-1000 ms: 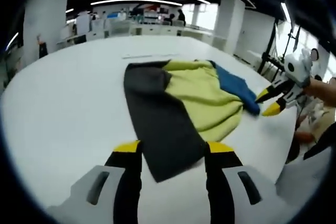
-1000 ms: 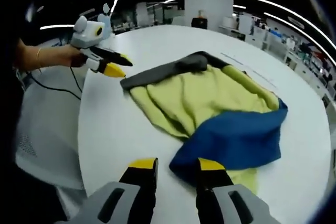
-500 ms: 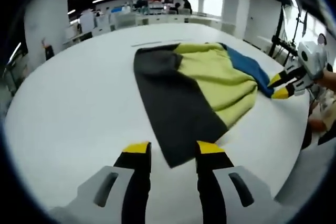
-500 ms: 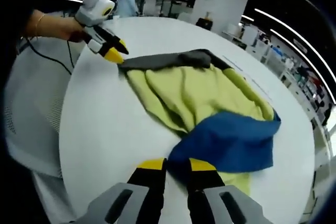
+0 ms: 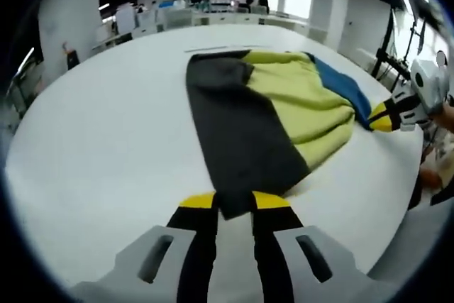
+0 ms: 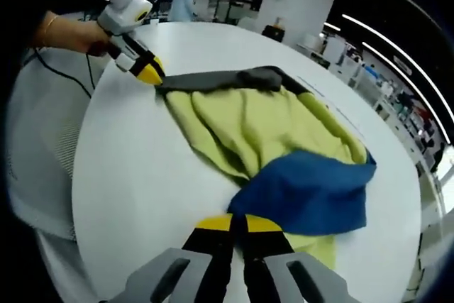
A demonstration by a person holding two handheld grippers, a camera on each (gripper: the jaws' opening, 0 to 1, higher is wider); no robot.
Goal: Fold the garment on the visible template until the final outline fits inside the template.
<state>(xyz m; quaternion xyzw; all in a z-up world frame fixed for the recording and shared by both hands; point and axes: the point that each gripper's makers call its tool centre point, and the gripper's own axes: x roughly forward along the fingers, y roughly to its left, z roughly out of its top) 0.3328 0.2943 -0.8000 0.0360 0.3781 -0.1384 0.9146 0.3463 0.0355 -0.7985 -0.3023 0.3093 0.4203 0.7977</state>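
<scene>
While the garment (image 5: pixel 273 115) lies spread on the white bench (image 5: pixel 106 147), the left gripper view looks along the left tool (image 5: pixel 231 202), whose yellow-tipped jaws have drawn almost together on the nearest corner of the garment's dark grey panel. Beyond that corner the grey panel runs away from the tool, with the yellow-green part lying beside it and the blue part at the garment's far side. At that blue edge the right tool (image 5: pixel 384 118) touches the cloth, with a hand (image 5: pixel 445 113) behind it at the bench's border. From the right gripper view, the right tool (image 6: pixel 237 223) has its jaws closed nearly tight on the near corner of the blue part of the garment (image 6: pixel 269 136), which rests on the bench (image 6: pixel 135 175). Past the blue part the yellow-green cloth spreads in soft folds, and the grey panel forms the garment's far edge. At the end of that grey edge the left tool (image 6: pixel 150 74) meets the cloth, held by a hand (image 6: pixel 78 36).
</scene>
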